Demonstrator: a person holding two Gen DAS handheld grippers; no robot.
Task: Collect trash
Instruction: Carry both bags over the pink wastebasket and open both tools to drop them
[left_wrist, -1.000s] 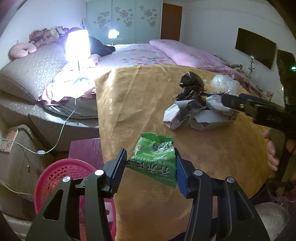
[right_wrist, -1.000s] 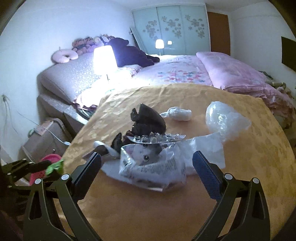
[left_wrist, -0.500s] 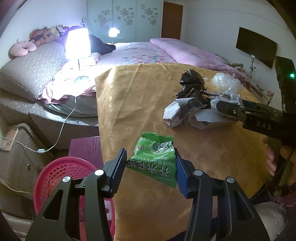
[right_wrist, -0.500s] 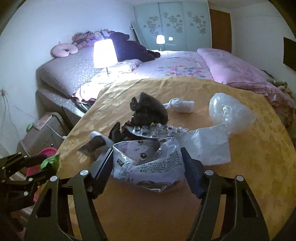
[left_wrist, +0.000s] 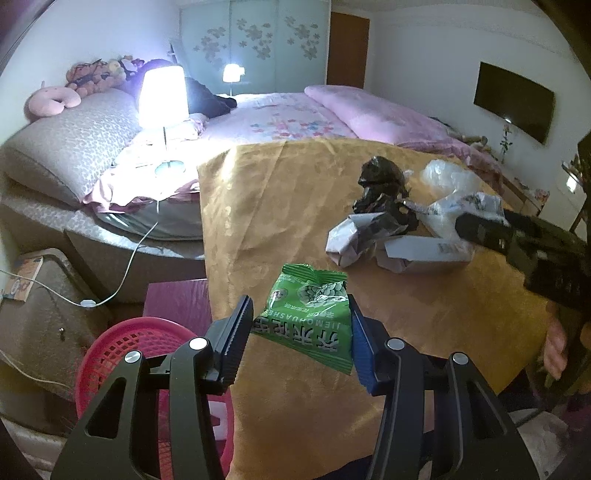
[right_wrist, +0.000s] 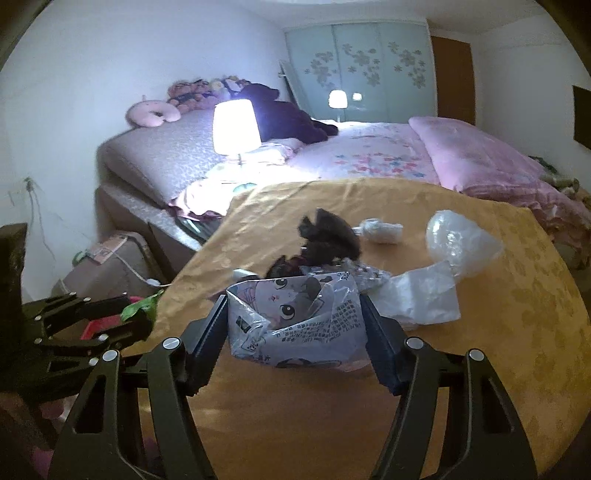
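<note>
My left gripper (left_wrist: 299, 332) is shut on a green snack packet (left_wrist: 310, 317) and holds it above the table's left edge, up and right of the pink trash basket (left_wrist: 136, 354). My right gripper (right_wrist: 295, 325) is shut on a white cartoon-printed wrapper (right_wrist: 295, 317) and holds it just above the gold tablecloth (right_wrist: 332, 406). Behind it lie a crumpled black bag (right_wrist: 328, 240), a white plastic sheet (right_wrist: 421, 295), a clear plastic bag (right_wrist: 458, 243) and a small white wad (right_wrist: 380, 230). The left gripper and green packet (right_wrist: 142, 306) show at the left of the right wrist view.
A bed with pink bedding (left_wrist: 295, 118) stands behind the table, with a lit lamp (left_wrist: 162, 96) on it. A cardboard box (left_wrist: 33, 306) and a cable (left_wrist: 125, 266) lie on the floor left. A torn white box (left_wrist: 421, 254) lies among the trash pile.
My right gripper closed on the cartoon wrapper and lifted it a little. My left gripper kept the green packet and drifted slightly; the basket shows more below it.
</note>
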